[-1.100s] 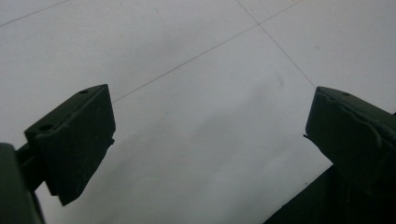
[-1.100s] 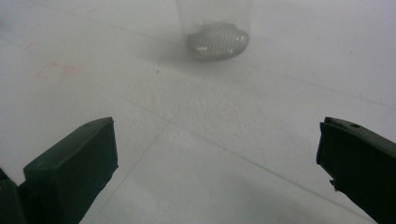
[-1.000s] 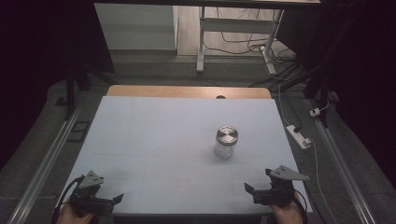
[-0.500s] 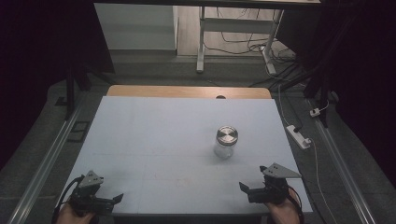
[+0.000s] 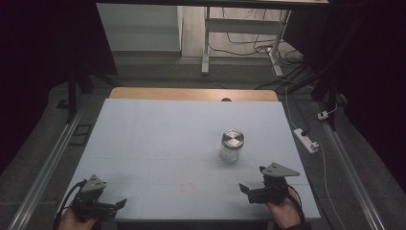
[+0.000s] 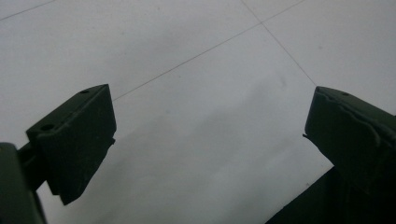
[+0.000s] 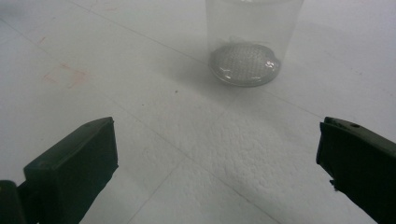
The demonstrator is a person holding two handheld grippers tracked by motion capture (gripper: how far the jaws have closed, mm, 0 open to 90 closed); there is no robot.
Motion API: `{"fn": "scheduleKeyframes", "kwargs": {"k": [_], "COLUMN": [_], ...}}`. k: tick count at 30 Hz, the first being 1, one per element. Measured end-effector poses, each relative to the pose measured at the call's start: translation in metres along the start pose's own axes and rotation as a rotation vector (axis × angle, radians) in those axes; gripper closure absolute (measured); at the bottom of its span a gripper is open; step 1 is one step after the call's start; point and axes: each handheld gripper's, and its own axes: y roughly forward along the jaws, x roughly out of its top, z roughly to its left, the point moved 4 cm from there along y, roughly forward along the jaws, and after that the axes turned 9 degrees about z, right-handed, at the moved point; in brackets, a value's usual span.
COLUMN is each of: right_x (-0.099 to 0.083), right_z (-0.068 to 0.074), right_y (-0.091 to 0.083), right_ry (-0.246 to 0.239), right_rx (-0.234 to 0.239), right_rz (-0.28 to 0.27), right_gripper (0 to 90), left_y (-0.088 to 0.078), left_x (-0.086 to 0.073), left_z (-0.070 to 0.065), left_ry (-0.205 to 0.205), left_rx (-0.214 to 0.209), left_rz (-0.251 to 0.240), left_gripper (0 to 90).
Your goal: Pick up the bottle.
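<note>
A clear glass jar (image 5: 232, 145) with a round metal lid stands upright right of the middle of the white table (image 5: 158, 143). My right gripper (image 5: 245, 192) rests near the front edge, a short way in front of the jar and slightly right of it, open and empty. In the right gripper view the jar's base (image 7: 246, 65) sits ahead, well beyond the two spread jaws of the gripper (image 7: 217, 140). Low at the front left corner, my left gripper (image 5: 119, 205) is open with nothing in it. The left gripper view has bare table between its jaws (image 6: 210, 112).
A wooden strip (image 5: 191, 94) runs along the table's far edge. A white power strip (image 5: 306, 140) and cables lie on the floor to the right. Metal rails (image 5: 48, 163) flank the table on both sides. A desk frame (image 5: 206, 43) stands behind.
My right gripper has shifted a little to the left along the front edge. The left gripper and the jar have not moved.
</note>
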Motion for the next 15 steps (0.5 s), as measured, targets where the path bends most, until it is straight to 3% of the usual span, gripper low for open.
{"fn": "scheduleKeyframes", "kwargs": {"k": [8, 11, 15], "right_x": [0.018, 0.024, 0.031], "right_z": [-0.002, -0.004, -0.009], "right_y": [0.005, 0.008, 0.015], "right_ry": [0.003, 0.032, 0.039], "right_rx": [0.009, 0.044, 0.037], "right_rz": [-0.05, -0.049, -0.037], "right_gripper": [0.0, 0.0, 0.2], "left_y": [0.0, 0.0, 0.0], "left_x": [0.0, 0.0, 0.0], "left_z": [0.0, 0.0, 0.0], "left_ry": [0.0, -0.002, -0.003], "left_rx": [0.002, 0.0, -0.003], "left_rz": [0.0, -0.001, -0.003], "left_gripper": [2.8, 2.8, 2.8]}}
